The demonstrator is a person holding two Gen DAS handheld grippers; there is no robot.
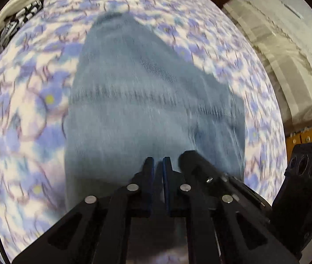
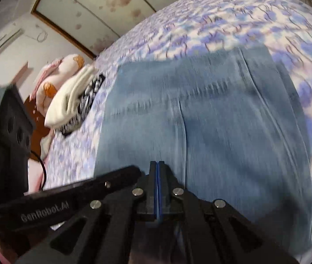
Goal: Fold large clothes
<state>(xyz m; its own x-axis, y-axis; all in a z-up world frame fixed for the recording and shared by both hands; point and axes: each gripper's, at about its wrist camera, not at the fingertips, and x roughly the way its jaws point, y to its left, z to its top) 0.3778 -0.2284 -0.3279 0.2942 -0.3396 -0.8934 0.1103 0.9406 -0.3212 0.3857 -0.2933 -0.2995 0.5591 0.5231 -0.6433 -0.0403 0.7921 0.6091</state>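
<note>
The jeans (image 1: pixel 151 101) are lying flat on the bed (image 1: pixel 23 114), on its purple and white flowered cover; they are light blue denim and they are filling the middle of both views, with a seam (image 2: pixel 183 127) running along them in the right wrist view; both pictures are blurred.

The left hand-held gripper (image 1: pixel 158 161) is pointing steeply down over the near part of the jeans; its blue pads (image 1: pixel 167 176) are standing almost together with only a narrow gap, and I cannot tell if cloth is caught in it. The right hand-held gripper (image 2: pixel 157 165) is tilting down less steeply over the same cloth; its pads are pressed fully together, and no cloth is showing between them. The two tools are working just beside each other; each one is appearing at the edge of the other's view.

Further away, near the far corner of the bed, a white folded cloth (image 2: pixel 67 96) is resting on a black and white patterned piece (image 2: pixel 85 105); behind them a pink and white pillow (image 2: pixel 54 77) is lying.
</note>
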